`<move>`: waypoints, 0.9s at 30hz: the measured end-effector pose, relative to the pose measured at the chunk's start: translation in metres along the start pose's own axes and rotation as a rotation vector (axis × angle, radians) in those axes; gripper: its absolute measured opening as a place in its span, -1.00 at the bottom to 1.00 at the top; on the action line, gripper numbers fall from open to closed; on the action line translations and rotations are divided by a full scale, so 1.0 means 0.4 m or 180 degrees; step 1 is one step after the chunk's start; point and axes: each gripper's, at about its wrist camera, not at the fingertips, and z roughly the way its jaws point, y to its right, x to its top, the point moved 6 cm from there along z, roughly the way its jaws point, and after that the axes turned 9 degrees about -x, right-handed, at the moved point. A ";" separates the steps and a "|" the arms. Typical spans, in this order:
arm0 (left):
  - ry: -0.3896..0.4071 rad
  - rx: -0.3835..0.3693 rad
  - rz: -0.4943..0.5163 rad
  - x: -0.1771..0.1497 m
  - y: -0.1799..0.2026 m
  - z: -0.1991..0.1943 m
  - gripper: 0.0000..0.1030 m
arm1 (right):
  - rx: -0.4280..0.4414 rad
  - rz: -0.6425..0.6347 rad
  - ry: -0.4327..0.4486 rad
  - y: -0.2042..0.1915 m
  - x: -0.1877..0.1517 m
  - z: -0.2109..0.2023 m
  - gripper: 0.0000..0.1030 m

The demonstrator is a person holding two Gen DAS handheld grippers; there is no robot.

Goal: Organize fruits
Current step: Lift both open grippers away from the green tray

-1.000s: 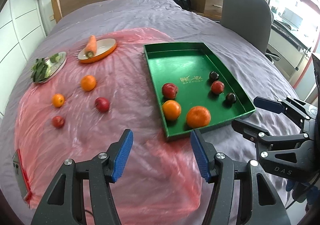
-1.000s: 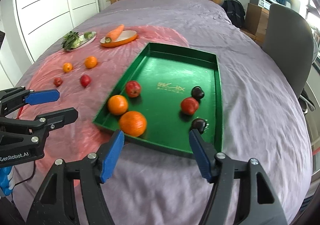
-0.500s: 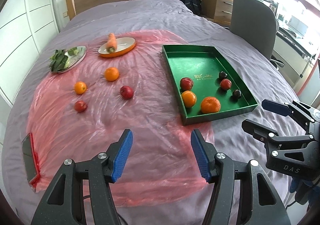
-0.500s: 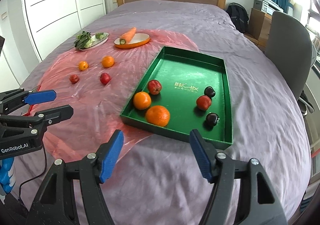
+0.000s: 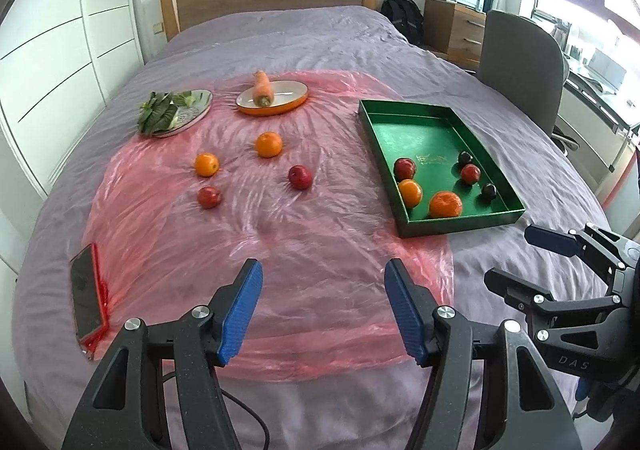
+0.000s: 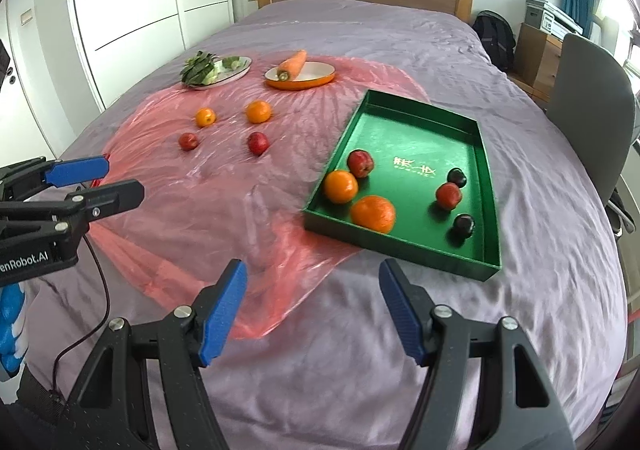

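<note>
A green tray (image 5: 424,137) lies on the right of the bed and holds several fruits: oranges, red apples and dark plums. On the pink plastic sheet (image 5: 280,250) to its left lie two oranges (image 5: 269,144) (image 5: 207,164) and two red apples (image 5: 300,177) (image 5: 209,197). My left gripper (image 5: 322,270) hovers over the near part of the sheet, its jaws opening with nothing between them. My right gripper (image 6: 312,270) hangs open and empty over the grey cover, short of the tray's (image 6: 400,246) near wall. Each gripper shows at the edge of the other's view.
An orange-rimmed plate (image 5: 288,99) with a carrot (image 5: 263,87) and a silver plate with greens (image 5: 176,111) sit at the far end of the sheet. A phone in a red case (image 5: 86,296) lies near left. A grey chair (image 5: 520,65) stands beside the bed on the right.
Both grippers have drawn back from the tray and risen a little, so tray and fruits look smaller and farther. The left gripper's view now takes in the phone. Neither gripper holds anything.
</note>
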 end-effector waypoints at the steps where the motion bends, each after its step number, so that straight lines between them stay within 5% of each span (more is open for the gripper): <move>1: 0.0016 0.0009 -0.0013 -0.003 -0.007 -0.008 0.12 | 0.0002 -0.0007 0.0001 -0.006 -0.002 -0.003 1.00; 27: 0.0252 0.0323 -0.0505 -0.083 -0.272 -0.105 0.15 | 0.0127 -0.0411 -0.0173 -0.220 -0.012 -0.013 1.00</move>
